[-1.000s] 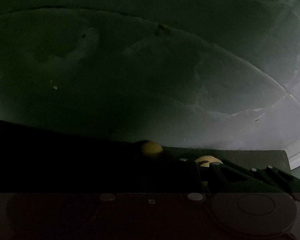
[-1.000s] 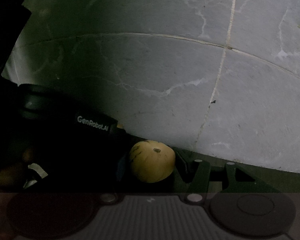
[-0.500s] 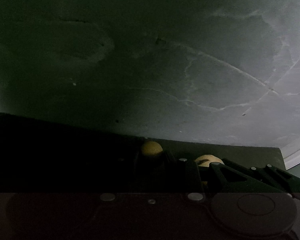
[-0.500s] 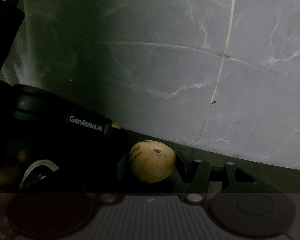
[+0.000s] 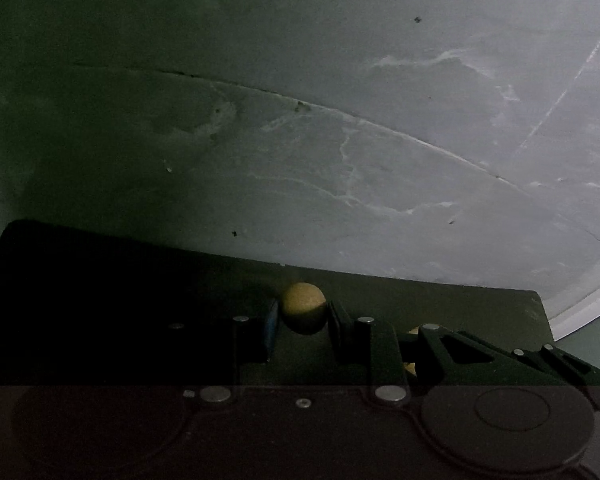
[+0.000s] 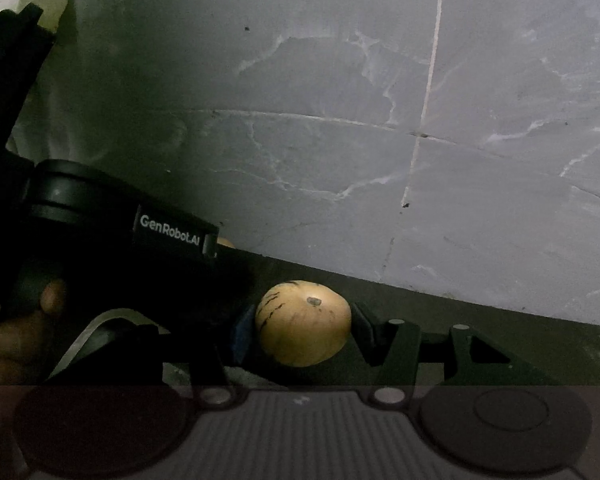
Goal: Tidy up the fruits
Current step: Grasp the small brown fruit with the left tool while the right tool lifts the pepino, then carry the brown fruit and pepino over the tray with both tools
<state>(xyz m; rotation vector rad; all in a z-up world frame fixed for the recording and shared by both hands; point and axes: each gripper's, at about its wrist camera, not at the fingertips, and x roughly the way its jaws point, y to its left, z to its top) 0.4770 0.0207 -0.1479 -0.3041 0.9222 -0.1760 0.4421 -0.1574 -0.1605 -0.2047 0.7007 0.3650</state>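
Note:
In the dim left wrist view my left gripper [image 5: 303, 316] is shut on a small round yellow fruit [image 5: 303, 307], held between a blue pad on the left and a black finger on the right. A bit of another yellow fruit [image 5: 413, 331] peeks out behind the right linkage. My right gripper [image 6: 300, 326] is shut on a larger pale yellow fruit with dark streaks [image 6: 304, 323], stem scar facing me. To its left sits the left gripper's black body [image 6: 100, 236], held by a hand [image 6: 16, 324]. Both grippers hang over a dark mat [image 6: 500, 320].
Grey marble floor tiles [image 6: 340, 140] with white veins and grout lines fill the background in both views. The dark mat's far edge [image 5: 380, 276] runs below the tiles. A pale curved rim [image 5: 588, 304] shows at the far right of the left wrist view.
Both cameras have shifted over the floor, so the tile lines slid in view. Each gripper keeps the same hold on its fruit. The left gripper's body sits higher in the right wrist view.

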